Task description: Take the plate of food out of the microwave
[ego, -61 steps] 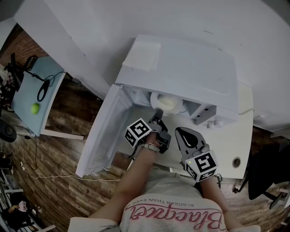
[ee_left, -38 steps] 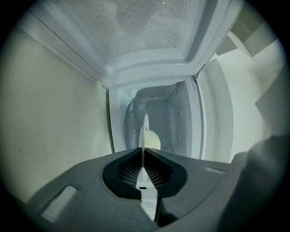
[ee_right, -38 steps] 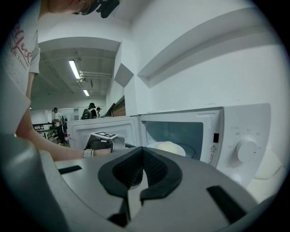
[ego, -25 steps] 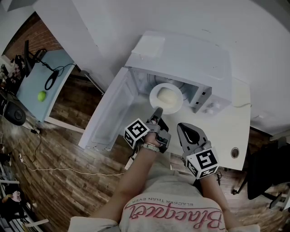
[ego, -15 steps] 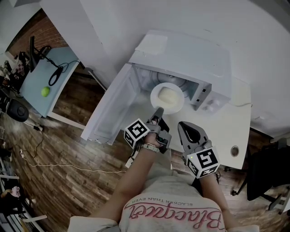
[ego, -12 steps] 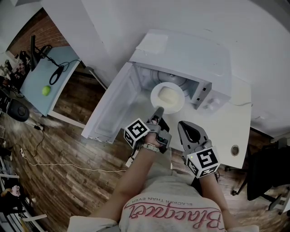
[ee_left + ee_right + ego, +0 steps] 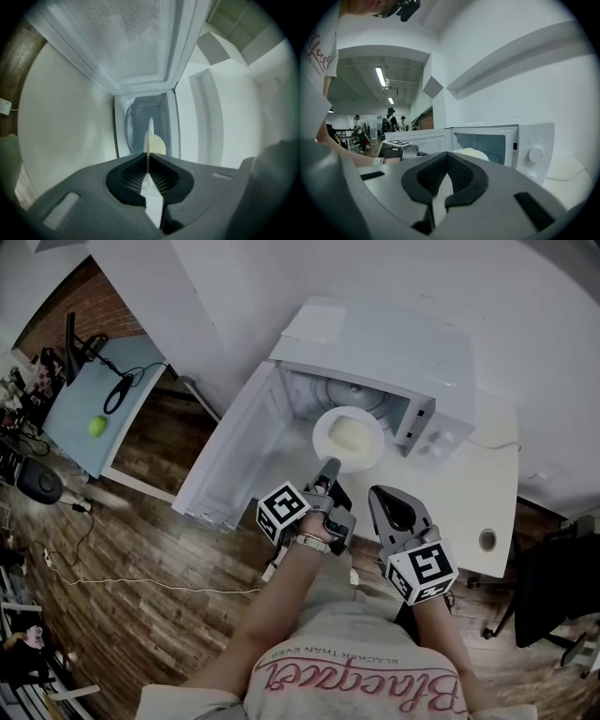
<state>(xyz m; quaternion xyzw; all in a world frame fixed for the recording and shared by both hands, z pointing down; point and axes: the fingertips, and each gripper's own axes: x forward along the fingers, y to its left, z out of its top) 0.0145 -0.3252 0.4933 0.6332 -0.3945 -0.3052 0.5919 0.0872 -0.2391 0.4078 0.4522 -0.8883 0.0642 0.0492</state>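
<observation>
Plate (image 7: 348, 439) of food lies straight ahead of the left gripper (image 7: 328, 468), its near rim clamped between the jaws. It is just in front of the microwave (image 7: 394, 352) mouth. The right gripper (image 7: 382, 498), jaws together and empty, sits beside it, slightly farther from the plate.

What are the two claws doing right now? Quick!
Left claw: closed on the rim of the plate of food.
Right claw: closed, holding nothing.
</observation>
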